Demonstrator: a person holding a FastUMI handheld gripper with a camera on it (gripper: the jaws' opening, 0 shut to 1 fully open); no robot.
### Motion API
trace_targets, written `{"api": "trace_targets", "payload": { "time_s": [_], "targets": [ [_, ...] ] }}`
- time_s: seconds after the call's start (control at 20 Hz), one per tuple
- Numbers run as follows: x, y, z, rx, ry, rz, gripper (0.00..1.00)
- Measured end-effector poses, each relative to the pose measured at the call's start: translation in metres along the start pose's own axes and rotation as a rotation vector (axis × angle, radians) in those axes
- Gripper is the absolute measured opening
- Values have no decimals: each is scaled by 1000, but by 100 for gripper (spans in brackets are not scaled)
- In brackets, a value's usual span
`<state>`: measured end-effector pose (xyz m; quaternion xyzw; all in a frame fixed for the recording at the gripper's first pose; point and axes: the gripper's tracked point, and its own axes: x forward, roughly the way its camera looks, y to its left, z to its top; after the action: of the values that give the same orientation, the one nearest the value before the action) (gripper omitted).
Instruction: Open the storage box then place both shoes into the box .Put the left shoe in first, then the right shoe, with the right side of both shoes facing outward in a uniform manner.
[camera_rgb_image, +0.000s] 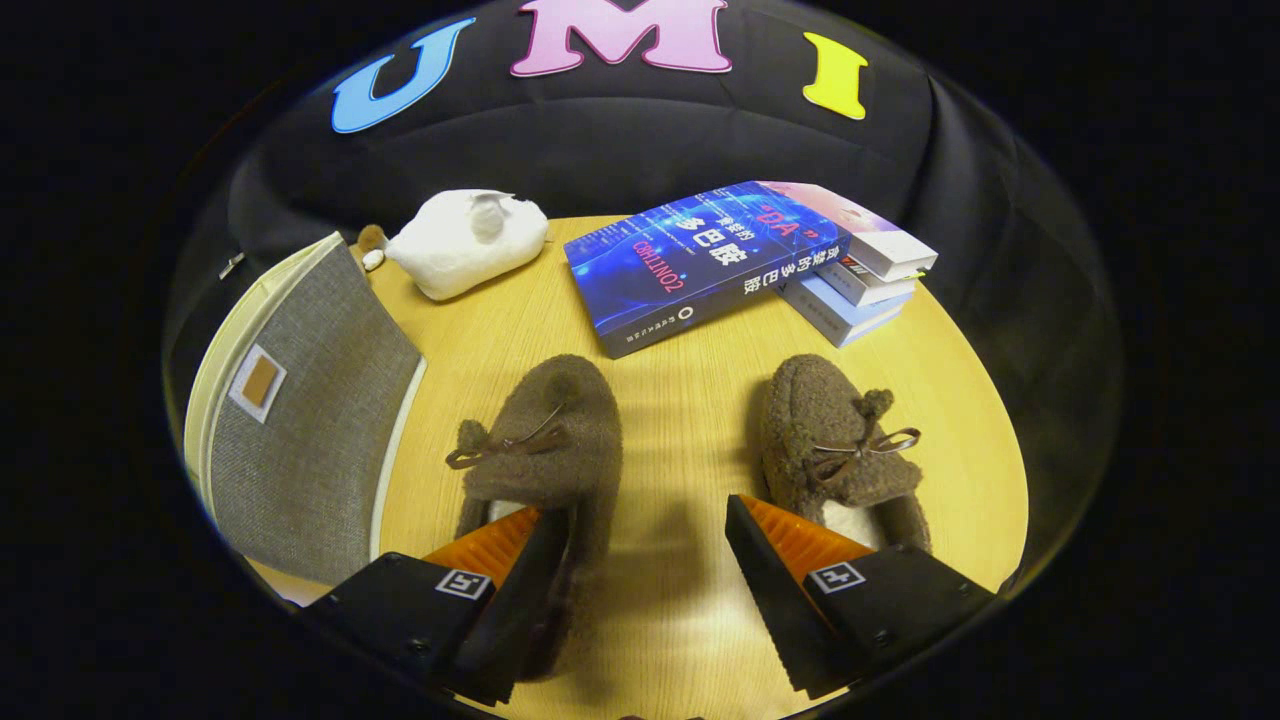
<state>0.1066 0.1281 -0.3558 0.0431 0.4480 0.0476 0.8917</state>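
Two brown fuzzy shoes with small bows lie on the wooden table (690, 420), toes pointing away from me. The left shoe (545, 440) sits partly behind my left finger (520, 560), its heel hidden by it. The right shoe (835, 445) lies behind my right finger (770, 560). My gripper (645, 545) is open, and only bare table shows between its fingers. The grey fabric storage box (305, 420) with a cream rim and a tan label stands to the left of the left shoe, its lid shut.
A white plush toy (465, 240) lies at the table's far left. A stack of books (740, 255) with a blue one on top sits at the far right, beyond the shoes. Black cloth walls close in the table.
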Motion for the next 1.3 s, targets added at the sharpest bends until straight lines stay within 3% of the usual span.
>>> {"api": "trace_targets", "payload": {
  "time_s": [0.1,0.4,0.45,0.6,0.85,1.3],
  "targets": [
    [11,4,-5,28,34,10,98],
    [16,24,-9,95,84,61,37],
    [16,23,-6,105,87,59,24],
    [16,22,-8,137,108,66,9],
    [13,23,-6,153,116,84,5],
    [-39,21,36,219,40,101,5]
  ]
}}
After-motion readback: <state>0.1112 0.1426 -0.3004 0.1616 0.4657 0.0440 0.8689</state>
